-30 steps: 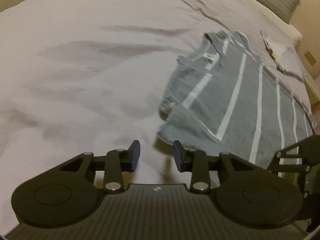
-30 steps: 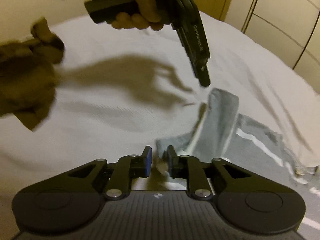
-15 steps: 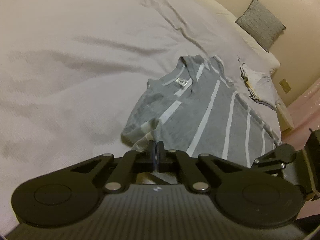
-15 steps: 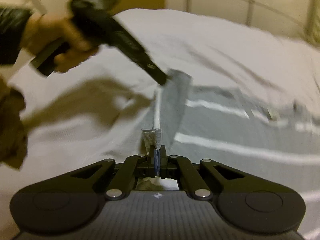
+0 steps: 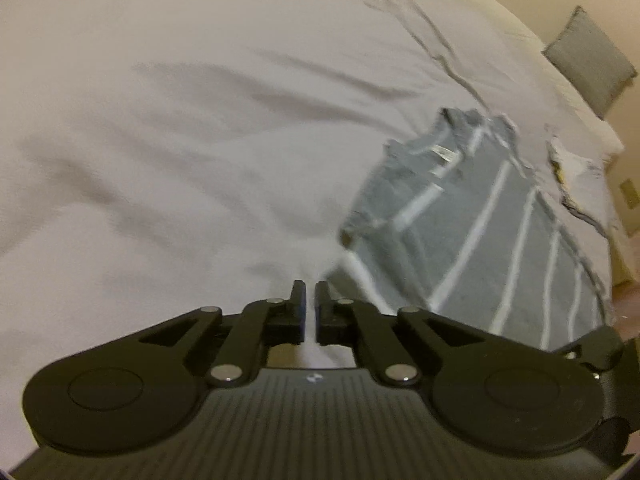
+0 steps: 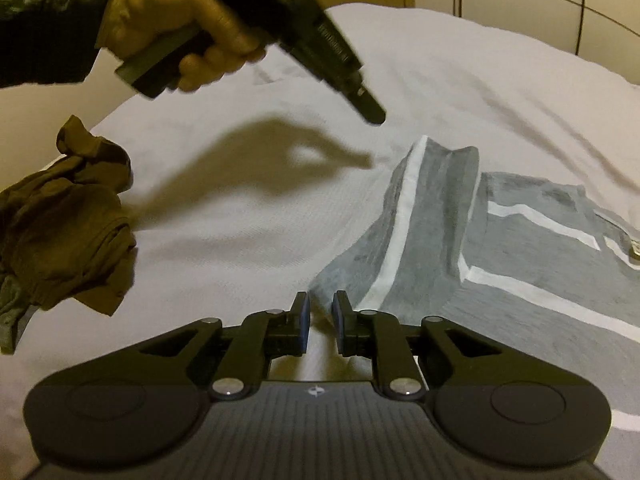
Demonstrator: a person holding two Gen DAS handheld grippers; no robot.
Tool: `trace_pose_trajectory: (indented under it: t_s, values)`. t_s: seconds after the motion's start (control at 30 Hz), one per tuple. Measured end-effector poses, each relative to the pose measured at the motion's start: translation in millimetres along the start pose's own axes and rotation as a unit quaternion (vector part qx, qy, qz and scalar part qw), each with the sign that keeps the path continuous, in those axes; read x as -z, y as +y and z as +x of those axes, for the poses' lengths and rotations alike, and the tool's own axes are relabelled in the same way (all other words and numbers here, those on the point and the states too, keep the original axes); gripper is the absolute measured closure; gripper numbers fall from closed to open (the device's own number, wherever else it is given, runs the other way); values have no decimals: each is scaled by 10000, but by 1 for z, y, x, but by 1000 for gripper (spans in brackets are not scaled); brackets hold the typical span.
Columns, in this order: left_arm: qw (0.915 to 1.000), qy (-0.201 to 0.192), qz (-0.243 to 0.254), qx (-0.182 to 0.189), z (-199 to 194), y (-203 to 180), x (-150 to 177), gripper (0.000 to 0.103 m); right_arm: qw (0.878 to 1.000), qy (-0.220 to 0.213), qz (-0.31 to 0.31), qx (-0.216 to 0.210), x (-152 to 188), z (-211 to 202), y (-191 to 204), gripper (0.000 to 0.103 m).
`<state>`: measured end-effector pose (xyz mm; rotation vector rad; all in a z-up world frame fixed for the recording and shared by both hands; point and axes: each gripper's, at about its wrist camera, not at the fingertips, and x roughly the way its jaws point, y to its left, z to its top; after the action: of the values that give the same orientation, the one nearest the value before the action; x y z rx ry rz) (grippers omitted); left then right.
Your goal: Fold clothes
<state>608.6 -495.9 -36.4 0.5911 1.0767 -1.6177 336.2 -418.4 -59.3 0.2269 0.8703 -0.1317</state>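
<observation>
On the bed (image 5: 200, 120), I am letting the shirt (image 5: 480, 248) go, left fingers (image 5: 298, 300) closed empty, right fingers (image 6: 300, 312) just opening with its corner loose between them, probably needing a fresh grip next.

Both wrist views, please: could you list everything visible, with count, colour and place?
Striped cotton T-shirt: one, grey with white stripes, lying on the bed, part folded.
Textured bedspread: one, white, under everything.
Crumpled garment: one, brown, at the bed's edge, apart from the shirt.
Square cushion: one, grey, far corner.
Printed cloth: one, white, beyond the shirt.
Left gripper: one, black, shut, empty, above the bed.
Right gripper: one, black, jaws just opening, shirt edge at its tips.
Hand: one, holding the left gripper.
Sleeve: one, black.
</observation>
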Motion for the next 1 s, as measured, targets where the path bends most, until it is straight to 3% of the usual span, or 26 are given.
trace_pose_trajectory:
  t_s: [0.03,0.1,0.17,0.27,0.37,0.4,0.5,0.7,0.77,0.83,0.9,1.0]
  values:
    - [9999,-8,86,55,6,-5,0,99,10000,45,20,-18,2,0,1,86]
    - [9996,-40,272,98,20,-11,-1,81,9999,137,53,-55,5,0,2,86]
    - [9992,13,381,126,34,-10,-1,71,9995,258,-84,-140,9,4,5,86]
    - [9987,136,423,265,51,-7,0,74,9995,270,-136,-127,13,2,6,86]
    - [9982,287,357,375,46,-6,1,103,9996,261,-36,-66,14,-1,3,86]
    - [9981,327,358,374,42,-7,1,103,9997,254,-20,-46,14,-2,2,86]
    - [9989,201,415,-83,12,-8,1,103,9998,212,14,11,12,-4,2,85]
    - [9957,103,11,-921,-12,14,5,103,9999,84,-29,101,0,5,4,70]
    - [9960,14,-35,-888,-14,14,8,102,9999,43,-71,117,-3,9,7,70]
    - [9980,-52,60,-630,-11,3,11,102,9996,-67,-28,286,-6,11,7,70]
    - [9993,-86,185,-299,-5,-11,15,94,9991,-69,144,385,-7,18,4,70]
    - [9990,99,442,13,13,-33,22,90,9988,287,404,45,-5,41,1,65]
